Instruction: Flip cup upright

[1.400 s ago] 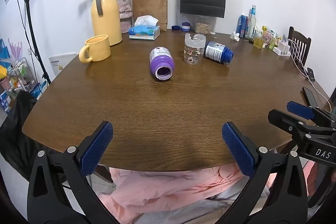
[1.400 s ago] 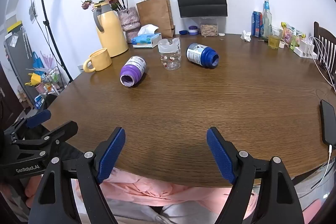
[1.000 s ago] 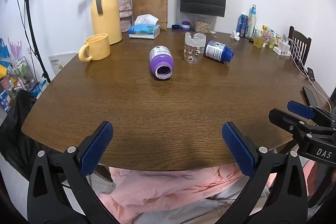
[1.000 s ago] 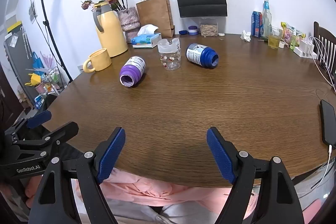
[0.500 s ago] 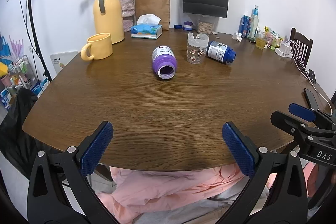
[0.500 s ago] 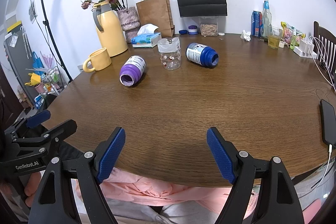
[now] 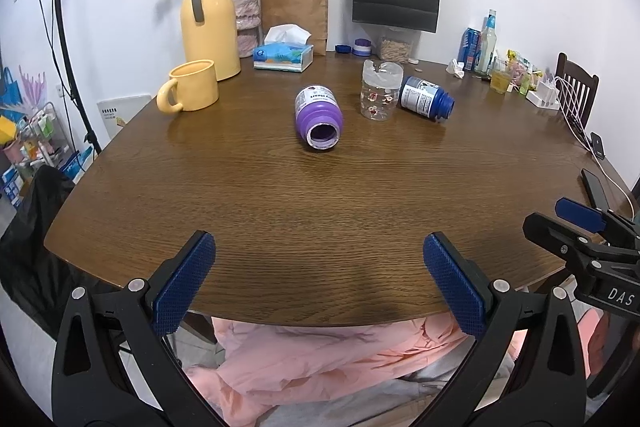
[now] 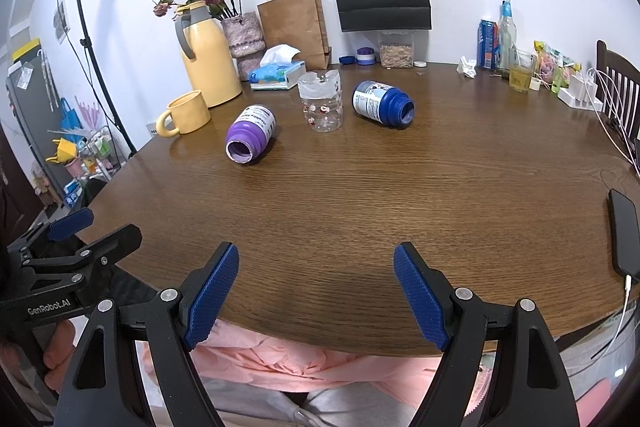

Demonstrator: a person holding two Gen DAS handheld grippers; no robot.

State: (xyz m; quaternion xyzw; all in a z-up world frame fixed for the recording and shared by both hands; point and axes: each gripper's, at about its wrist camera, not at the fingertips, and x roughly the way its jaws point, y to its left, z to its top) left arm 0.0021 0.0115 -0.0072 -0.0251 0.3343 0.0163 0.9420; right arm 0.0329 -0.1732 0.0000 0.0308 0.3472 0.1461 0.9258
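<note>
A purple cup [image 7: 319, 115] lies on its side mid-table, its mouth toward me; it also shows in the right wrist view [image 8: 251, 138]. A blue cup [image 7: 426, 99] [image 8: 383, 104] lies on its side further right. A clear cup [image 7: 380, 90] [image 8: 321, 101] stands between them, base up. My left gripper [image 7: 319, 283] is open and empty at the table's near edge, far short of the cups. My right gripper [image 8: 316, 293] is open and empty at the near edge too.
A yellow mug [image 7: 189, 86] and yellow thermos [image 7: 209, 23] stand at the back left, with a tissue box [image 7: 283, 55] and paper bags [image 7: 295, 7] behind. Bottles and snacks [image 8: 505, 43] crowd the back right. A phone [image 8: 624, 237] lies at the right edge.
The left gripper has edged forward and tilted down a little, so the cups sit lower in its view. The right gripper has barely moved. Both stay open.
</note>
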